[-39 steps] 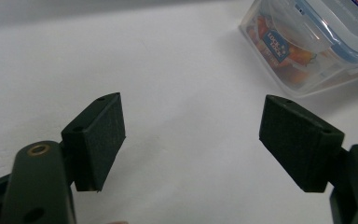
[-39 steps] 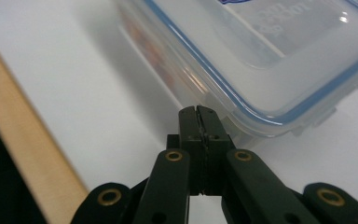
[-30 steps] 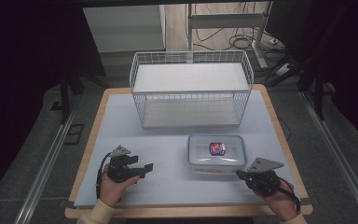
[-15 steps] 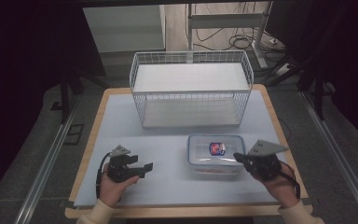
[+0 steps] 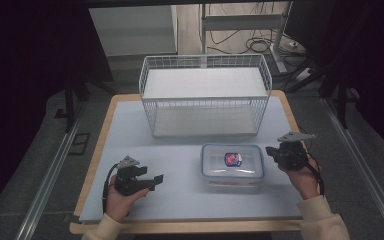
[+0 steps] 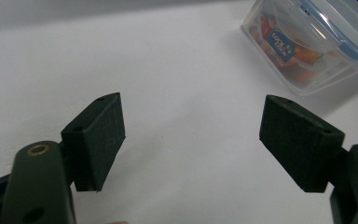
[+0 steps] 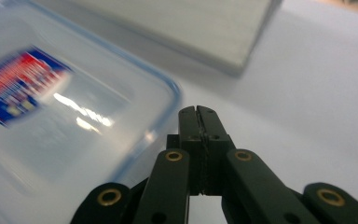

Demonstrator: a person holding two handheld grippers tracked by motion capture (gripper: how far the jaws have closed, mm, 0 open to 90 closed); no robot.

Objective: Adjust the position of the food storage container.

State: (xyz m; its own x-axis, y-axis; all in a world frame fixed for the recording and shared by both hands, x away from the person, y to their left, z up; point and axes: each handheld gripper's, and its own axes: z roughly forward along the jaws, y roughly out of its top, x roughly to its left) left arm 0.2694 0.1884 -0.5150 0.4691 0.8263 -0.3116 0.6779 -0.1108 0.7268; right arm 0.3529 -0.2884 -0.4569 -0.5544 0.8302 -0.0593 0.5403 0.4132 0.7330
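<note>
A dim room with dark floor and cables surrounds a pale worktop [image 5: 180, 200] edged in wood. The right gripper [image 5: 272, 152] has its fingers [image 7: 198, 122] clenched together with nothing between them; in the right gripper view they sit just past the rim of the box [image 7: 51, 116], beside its corner, and whether they touch it cannot be told. In the high view that gripper hangs just off the right edge of the box [image 5: 233, 164], held by the right hand [image 5: 300, 175]. The left gripper [image 5: 156, 179] has its fingers [image 6: 98, 135] spread wide and released, holding nothing, above bare worktop, pointing toward the box [image 6: 307, 42], which lies well apart from it. The left hand [image 5: 122, 197] rests near the front left of the worktop. The box, clear with a blue-rimmed lid and a red and blue label, stands at front centre-right. Behind it a white wire basket [image 5: 205, 100] stands at the back of the worktop.
</note>
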